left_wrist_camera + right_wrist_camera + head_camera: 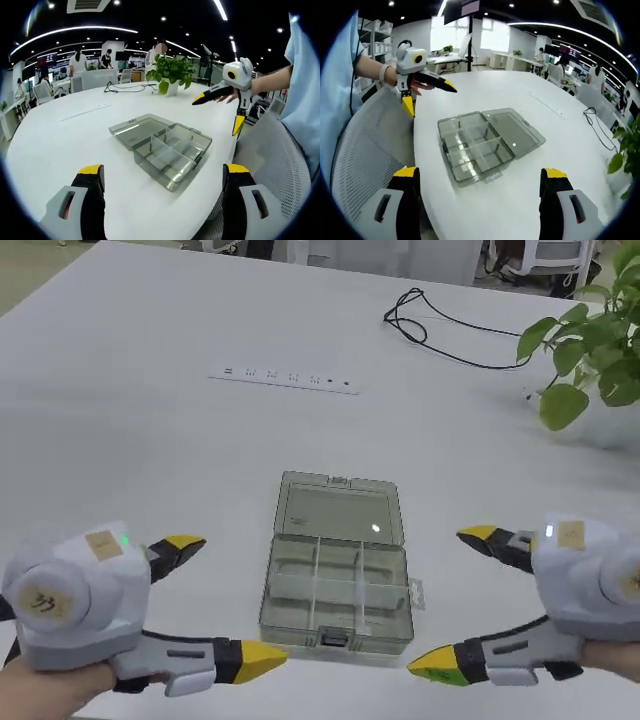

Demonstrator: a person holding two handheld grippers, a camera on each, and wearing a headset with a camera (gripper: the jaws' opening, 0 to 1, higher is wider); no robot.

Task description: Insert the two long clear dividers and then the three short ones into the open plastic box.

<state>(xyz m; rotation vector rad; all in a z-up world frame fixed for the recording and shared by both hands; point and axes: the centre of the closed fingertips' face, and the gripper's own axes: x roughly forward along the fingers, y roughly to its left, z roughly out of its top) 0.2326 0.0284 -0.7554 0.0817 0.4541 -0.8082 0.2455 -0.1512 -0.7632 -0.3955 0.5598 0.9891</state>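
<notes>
Plastic box (337, 625) sits open on the white worktop (150, 420), w/ its lid (340, 508) flat behind it. Clear dividers (317, 570) stand inside, making small rooms. Left hand-held gripper (235, 598) is wide open & empty, just left of the box. Right hand-held gripper (445, 600) is wide open too, empty, just right of it.

Clear plastic box (338, 570) open on table, dividers (335, 585) fitted inside

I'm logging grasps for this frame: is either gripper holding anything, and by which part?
Nothing is held. The left gripper and right gripper both have their jaws wide apart and empty, either side of the open plastic box.
</notes>
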